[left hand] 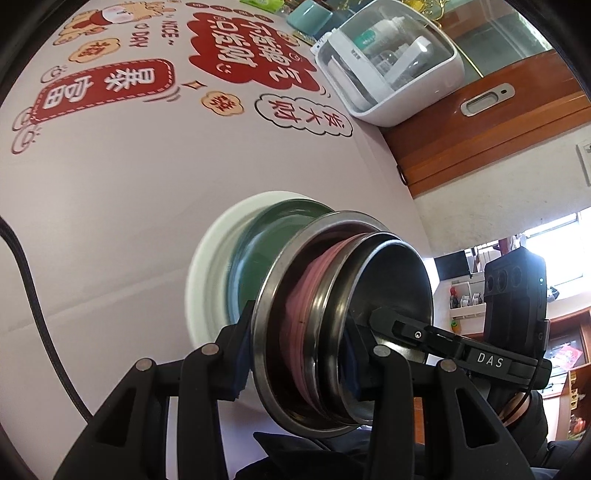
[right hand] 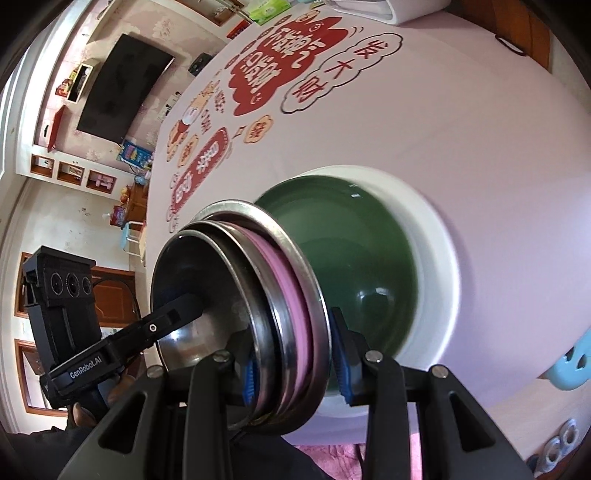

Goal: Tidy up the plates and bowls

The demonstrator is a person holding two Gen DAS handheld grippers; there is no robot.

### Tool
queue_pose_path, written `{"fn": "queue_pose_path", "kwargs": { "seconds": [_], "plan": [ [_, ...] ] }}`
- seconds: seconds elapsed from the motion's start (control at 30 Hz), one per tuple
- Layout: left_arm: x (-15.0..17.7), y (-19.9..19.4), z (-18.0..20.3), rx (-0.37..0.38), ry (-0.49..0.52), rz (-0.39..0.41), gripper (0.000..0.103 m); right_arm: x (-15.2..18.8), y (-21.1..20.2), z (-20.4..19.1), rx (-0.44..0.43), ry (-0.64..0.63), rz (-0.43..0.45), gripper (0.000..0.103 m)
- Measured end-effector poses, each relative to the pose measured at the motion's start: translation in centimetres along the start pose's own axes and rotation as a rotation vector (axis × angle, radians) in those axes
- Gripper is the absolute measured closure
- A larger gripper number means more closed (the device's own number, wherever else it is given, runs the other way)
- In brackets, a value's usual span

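A stack of nested bowls, steel bowls (left hand: 332, 295) with a pink bowl (left hand: 314, 291) between them, is held over a green plate (left hand: 266, 251) that lies on a white plate (left hand: 210, 258). My left gripper (left hand: 299, 365) is shut on the stack's rim. My right gripper (right hand: 295, 369) is shut on the opposite rim of the same steel bowls (right hand: 221, 295) with the pink bowl (right hand: 284, 291). The green plate (right hand: 351, 266) and white plate (right hand: 432, 266) show behind. Each gripper's finger reaches into the top bowl in the other's view.
The table (left hand: 129, 184) has a pale pink cloth with red printed characters. A white appliance with a clear lid (left hand: 391, 70) and a teal container (left hand: 310, 18) stand at the far edge. A light blue chair (right hand: 572, 362) is beside the table.
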State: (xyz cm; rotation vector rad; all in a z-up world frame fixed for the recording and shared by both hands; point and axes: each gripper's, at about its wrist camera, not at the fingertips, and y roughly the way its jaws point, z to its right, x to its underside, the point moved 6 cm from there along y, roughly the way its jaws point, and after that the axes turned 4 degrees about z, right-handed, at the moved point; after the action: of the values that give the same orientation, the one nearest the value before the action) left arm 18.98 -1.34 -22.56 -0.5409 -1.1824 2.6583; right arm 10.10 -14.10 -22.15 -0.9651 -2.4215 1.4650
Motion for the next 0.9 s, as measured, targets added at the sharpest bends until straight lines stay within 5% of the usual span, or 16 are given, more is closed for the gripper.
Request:
{"fn": "queue_pose_path", "kwargs": {
  "seconds": [0.7,0.9],
  "plan": [
    [-1.7,4.3,0.5,-0.113,-0.158,-0.063,0.062,-5.1,2.0,2.3,0.019,-0.153,-0.177,0.069],
    [-1.3,4.0,0.7,-0.129,-0.217,-0.063,0.059,-6.4,1.0,2.1,0.029,-0.187,-0.161,0.067]
  ]
}}
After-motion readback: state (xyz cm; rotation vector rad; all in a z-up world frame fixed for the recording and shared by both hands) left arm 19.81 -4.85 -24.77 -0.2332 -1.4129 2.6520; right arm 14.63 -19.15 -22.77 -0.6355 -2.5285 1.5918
